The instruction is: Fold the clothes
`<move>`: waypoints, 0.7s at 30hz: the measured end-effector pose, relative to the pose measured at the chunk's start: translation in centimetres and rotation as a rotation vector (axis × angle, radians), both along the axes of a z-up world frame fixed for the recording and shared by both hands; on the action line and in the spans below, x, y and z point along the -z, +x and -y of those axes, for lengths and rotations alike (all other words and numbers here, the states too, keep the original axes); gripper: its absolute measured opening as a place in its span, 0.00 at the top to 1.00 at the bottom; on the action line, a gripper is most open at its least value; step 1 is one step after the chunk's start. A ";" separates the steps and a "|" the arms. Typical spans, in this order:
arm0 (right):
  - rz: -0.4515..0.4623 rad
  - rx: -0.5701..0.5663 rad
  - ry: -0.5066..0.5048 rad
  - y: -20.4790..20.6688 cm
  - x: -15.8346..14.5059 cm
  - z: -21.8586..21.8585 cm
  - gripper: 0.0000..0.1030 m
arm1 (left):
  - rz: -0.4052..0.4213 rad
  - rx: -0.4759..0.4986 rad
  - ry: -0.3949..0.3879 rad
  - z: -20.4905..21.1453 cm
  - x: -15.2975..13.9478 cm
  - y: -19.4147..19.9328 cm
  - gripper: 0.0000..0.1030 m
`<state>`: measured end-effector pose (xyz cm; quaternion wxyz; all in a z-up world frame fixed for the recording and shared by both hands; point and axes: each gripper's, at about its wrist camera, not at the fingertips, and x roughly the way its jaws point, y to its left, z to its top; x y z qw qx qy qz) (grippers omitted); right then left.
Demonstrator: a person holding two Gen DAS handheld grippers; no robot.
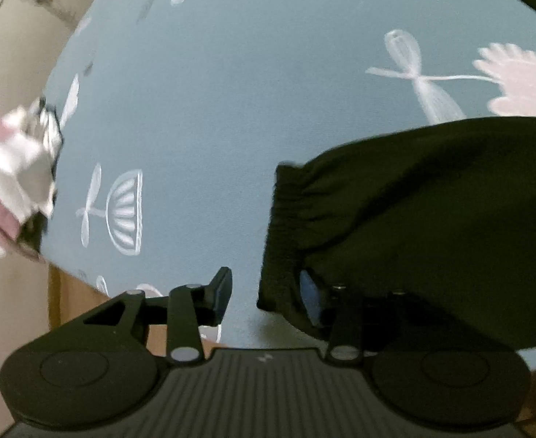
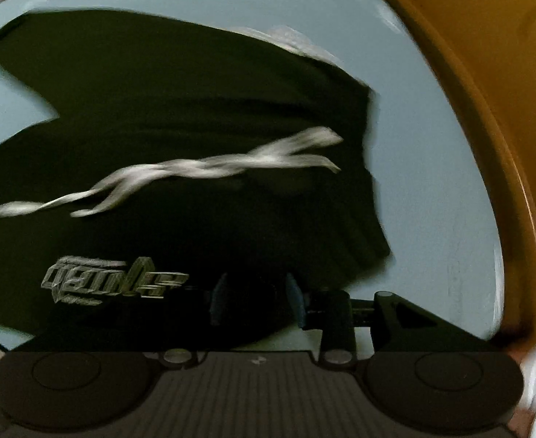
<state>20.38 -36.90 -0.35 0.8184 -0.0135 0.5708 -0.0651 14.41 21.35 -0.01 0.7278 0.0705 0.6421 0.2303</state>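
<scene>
Black sweatshirt (image 1: 432, 219) lies flat on the blue-covered desk (image 1: 231, 109), its ribbed cuff (image 1: 282, 233) just right of the left hand-held gripper (image 1: 268, 295), jaws apart and empty, sleeve running right; right hand-held gripper (image 2: 255, 301) over the body, grip unclear.

Black garment (image 1: 432, 219): matt knit cloth, ribbed gathered cuff (image 1: 280, 233); pale cracked-looking print (image 2: 180, 171) on its front. Blue tablecloth (image 1: 213, 91): smooth matt fabric, white printed motifs. Gripper bodies: matt black plastic, ribbed top, small shiny metal pins (image 1: 185, 354).
</scene>
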 end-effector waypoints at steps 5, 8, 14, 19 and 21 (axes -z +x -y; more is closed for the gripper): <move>0.025 -0.258 0.030 2.8 1.8 -7.3 0.60 | 0.064 0.151 0.018 3.6 -0.2 2.1 0.58; 0.054 -0.382 0.091 3.7 3.0 -12.0 0.60 | 0.132 0.246 -0.054 6.4 0.7 3.3 0.58; 0.116 -0.562 0.133 5.4 5.4 -19.8 0.60 | 0.197 0.399 -0.144 11.1 4.4 5.7 0.57; 0.077 -0.538 0.169 5.8 7.8 -21.8 0.54 | 0.228 0.309 -0.172 9.6 6.4 5.8 0.53; 0.065 -0.528 0.191 5.1 8.2 -21.9 0.36 | 0.236 0.237 -0.179 7.9 6.7 5.1 0.47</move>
